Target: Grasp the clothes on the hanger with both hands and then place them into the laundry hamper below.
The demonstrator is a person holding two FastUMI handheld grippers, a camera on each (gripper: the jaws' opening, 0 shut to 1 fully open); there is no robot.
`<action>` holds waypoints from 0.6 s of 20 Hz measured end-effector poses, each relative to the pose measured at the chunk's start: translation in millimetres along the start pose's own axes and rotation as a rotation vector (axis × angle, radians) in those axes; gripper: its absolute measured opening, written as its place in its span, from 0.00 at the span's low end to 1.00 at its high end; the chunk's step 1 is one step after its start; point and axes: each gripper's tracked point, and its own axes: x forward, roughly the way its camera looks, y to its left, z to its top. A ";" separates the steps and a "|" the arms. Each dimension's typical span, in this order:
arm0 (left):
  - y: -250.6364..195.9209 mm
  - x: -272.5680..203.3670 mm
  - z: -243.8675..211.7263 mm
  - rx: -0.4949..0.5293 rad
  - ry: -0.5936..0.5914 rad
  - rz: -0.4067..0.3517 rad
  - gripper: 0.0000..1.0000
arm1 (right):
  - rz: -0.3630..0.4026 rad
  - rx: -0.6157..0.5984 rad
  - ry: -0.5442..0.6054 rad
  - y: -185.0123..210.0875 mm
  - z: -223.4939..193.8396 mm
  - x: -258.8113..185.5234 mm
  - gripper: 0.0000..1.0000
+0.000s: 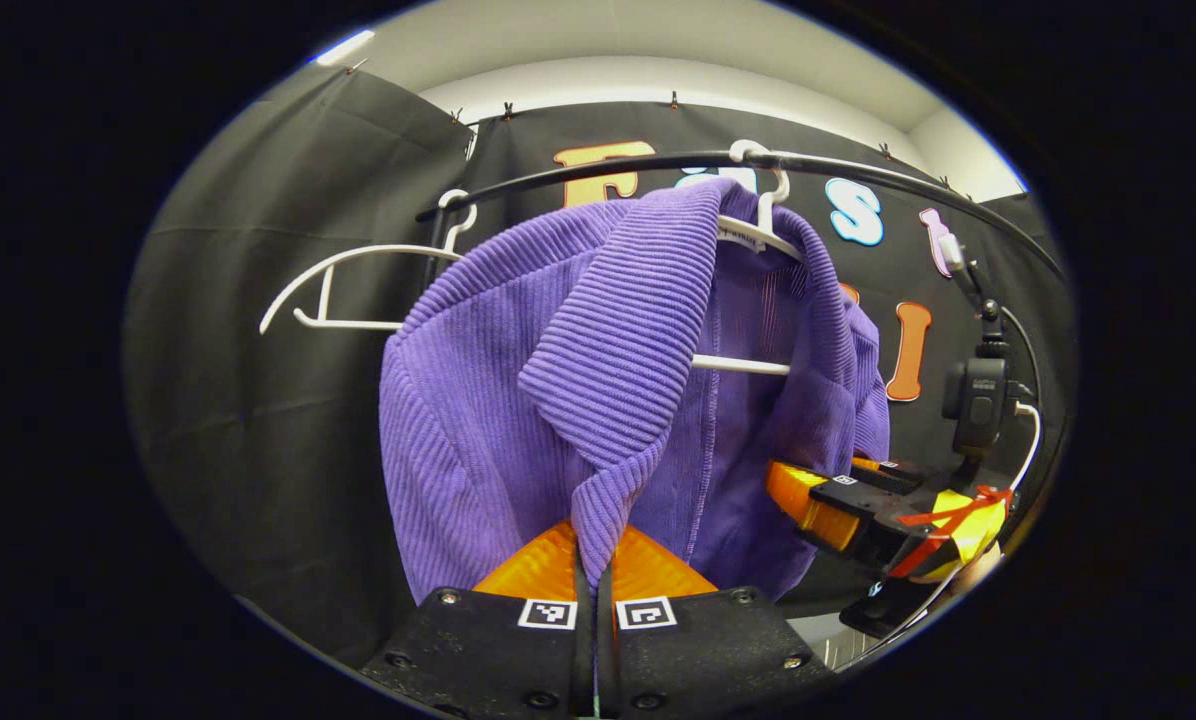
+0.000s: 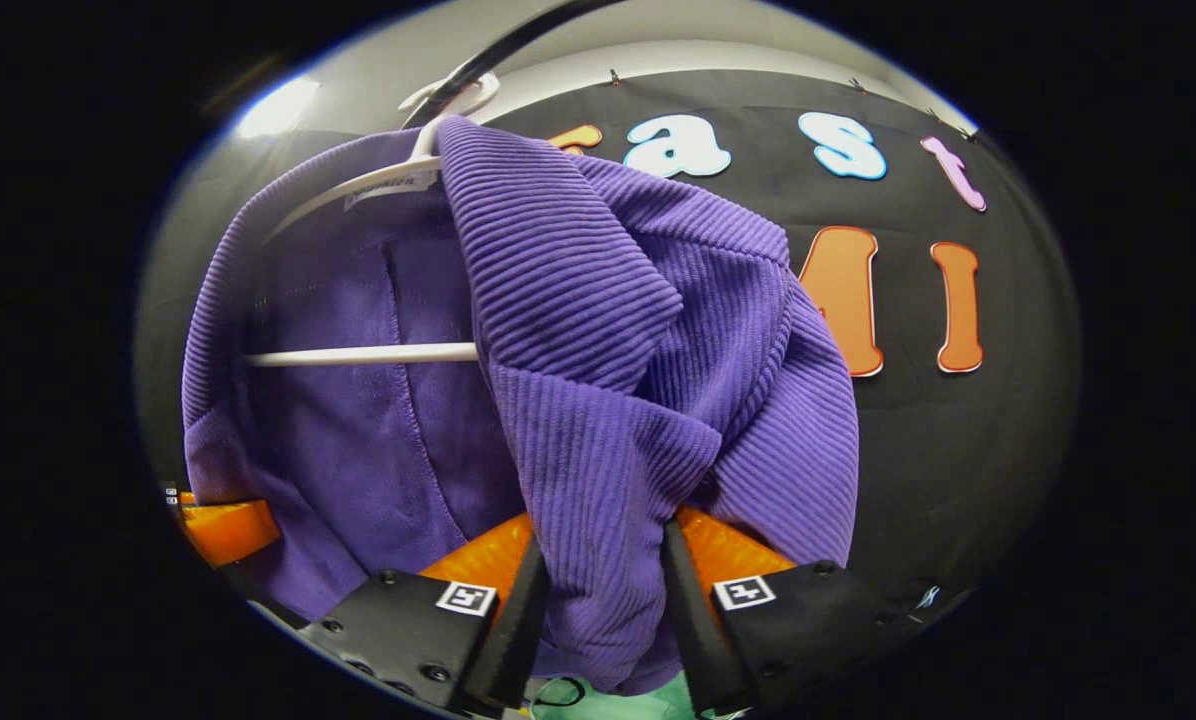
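Note:
A purple ribbed garment (image 1: pixel 518 400) hangs on a white hanger (image 1: pixel 748 235) from a black curved rail (image 1: pixel 858 170). In the left gripper view my left gripper (image 1: pixel 595 575) is shut on the lower edge of the garment's front lapel. The right gripper (image 1: pixel 838 510) shows farther right, at the garment's other side. In the right gripper view the garment (image 2: pixel 598 330) hangs close in front on its hanger (image 2: pixel 358 185). My right gripper (image 2: pixel 598 600) holds a thick fold of it, and both fingers press on the cloth. The left gripper (image 2: pixel 223 530) shows at the lower left.
An empty white hanger (image 1: pixel 358 285) hangs on the rail to the left of the garment. A small camera on a black mount (image 1: pixel 976 400) stands at the right end of the rail. A patch of green (image 2: pixel 608 700) shows below the right gripper's fingers.

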 end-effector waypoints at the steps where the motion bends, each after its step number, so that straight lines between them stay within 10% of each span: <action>1: 5.2 -2.2 1.2 0.002 -0.004 0.006 0.01 | 0.027 0.012 0.004 -0.4 1.4 0.8 0.55; 7: 38.5 -13.4 16.9 0.014 -0.035 0.056 0.00 | 0.215 0.093 0.066 0.7 0.9 -4.2 0.17; 12: 60.0 -20.6 35.9 -0.001 -0.058 0.095 0.01 | 0.349 0.233 0.198 -1.1 2.2 -21.3 0.17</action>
